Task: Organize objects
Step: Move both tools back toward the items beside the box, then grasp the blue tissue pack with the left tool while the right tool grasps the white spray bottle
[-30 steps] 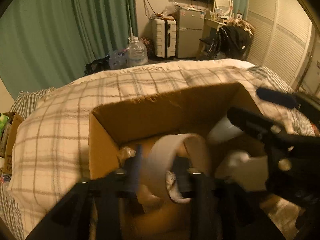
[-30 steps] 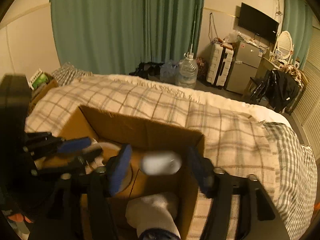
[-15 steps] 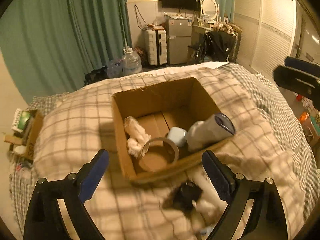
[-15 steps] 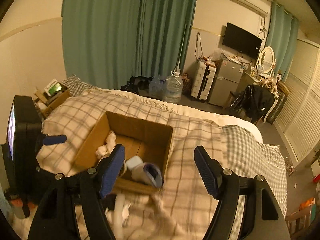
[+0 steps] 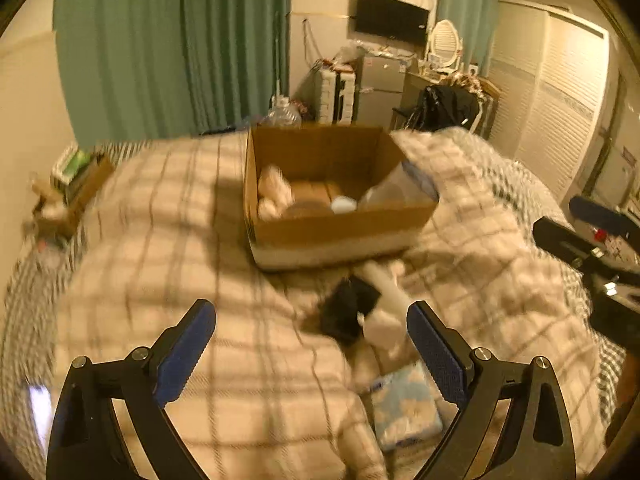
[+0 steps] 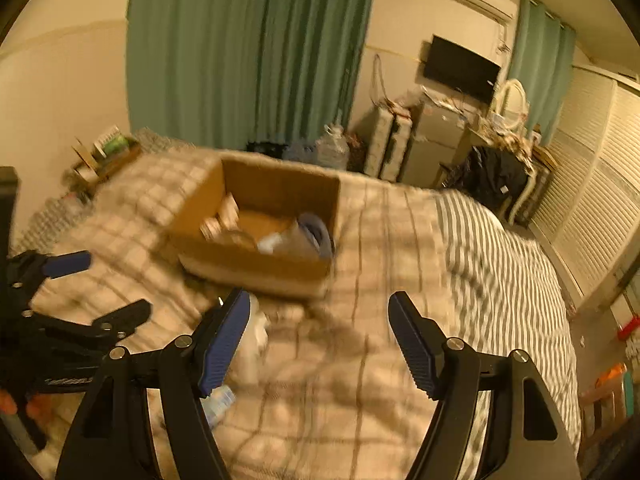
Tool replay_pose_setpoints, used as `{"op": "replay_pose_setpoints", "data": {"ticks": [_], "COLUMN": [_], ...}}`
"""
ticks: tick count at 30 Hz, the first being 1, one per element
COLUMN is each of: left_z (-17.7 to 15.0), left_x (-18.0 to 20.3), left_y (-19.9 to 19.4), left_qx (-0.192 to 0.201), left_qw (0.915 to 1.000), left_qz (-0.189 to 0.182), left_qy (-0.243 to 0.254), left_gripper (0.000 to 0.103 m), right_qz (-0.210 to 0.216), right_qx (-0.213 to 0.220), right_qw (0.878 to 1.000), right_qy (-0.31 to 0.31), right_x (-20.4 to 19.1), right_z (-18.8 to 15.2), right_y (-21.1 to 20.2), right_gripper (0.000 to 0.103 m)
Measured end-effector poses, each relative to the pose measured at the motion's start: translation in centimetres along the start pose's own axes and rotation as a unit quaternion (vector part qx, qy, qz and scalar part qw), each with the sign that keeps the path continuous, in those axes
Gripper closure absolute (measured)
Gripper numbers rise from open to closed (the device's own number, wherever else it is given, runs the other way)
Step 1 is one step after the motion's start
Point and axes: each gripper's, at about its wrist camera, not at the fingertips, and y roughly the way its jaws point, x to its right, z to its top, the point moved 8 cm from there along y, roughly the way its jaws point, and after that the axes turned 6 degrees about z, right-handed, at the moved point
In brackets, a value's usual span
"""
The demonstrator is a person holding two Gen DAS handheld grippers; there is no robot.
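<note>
On the plaid blanket [image 5: 160, 240], mid-bed, we see the cardboard box [image 5: 340, 236] sitting open, w/ several things already inside: a pale fuzzy bundle [image 5: 272, 196] at the left wall, a small white item [image 5: 343, 204] near the middle, and a grey-white object w/ a blue end [image 5: 400, 188] leaning in the right corner. Details are blurred, so we can't name them closer. Same box shows in the right wrist view [image 6: 256, 264], far-left of centre.

Near side of the box, on the blanket, lie a black item [image 5: 344, 312] and a white piece [image 5: 386, 304], touching each other. Closer to us sits a light blue patterned packet [image 5: 404, 408], just left of the right-hand finger.

Left gripper [image 5: 312, 344] hangs above the blanket w/ fingers wide apart, nothing btwn them. Right gripper [image 6: 318, 328] likewise spread, empty, over the blanket on the near side of the box; it also shows at the right edge of the left view [image 5: 592, 236].

Far bkgd: green curtains [image 6: 248, 52], wall TV [image 6: 460, 68], white louvred doors [image 5: 556, 100].
</note>
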Motion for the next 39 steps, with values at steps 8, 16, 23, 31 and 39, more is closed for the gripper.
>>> {"op": "replay_pose_setpoints", "data": {"ticks": [8,16,23,31,39], "left_z": [-5.4,-9.1,-8.4,-3.0,-3.3], "left_x": [3.2,8.0,6.0,0.4,-2.6], "left_y": [2.6,5.6,4.9,2.9,3.9], "left_qx": [-0.048,-0.128,-0.127,-0.061,-0.054], "left_qw": [0.9986,0.9847,0.9872,0.9974,0.9979], "left_qz": [-0.016,-0.088,-0.092,-0.030,0.023], "left_qy": [0.014,0.080,0.027,-0.025,-0.025], "left_gripper": [0.004,0.023,0.057,0.058,0.058], "right_qz": [-0.014,-0.011,-0.013,0.054,0.103], "right_qx": [-0.063,-0.064,-0.054,-0.058,-0.148], "right_qw": [0.997,0.996,0.998,0.997,0.983], "right_qy": [0.040,0.053,0.036,0.019,-0.016], "right_x": [1.8,2.1,1.2,-1.8,-6.2], "right_z": [-6.2,-6.6,-5.9,-3.9,-7.0], "right_y": [5.0,5.3,4.6,5.8,11.2], "right_gripper": [0.032,0.032,0.032,0.032,0.033]}}
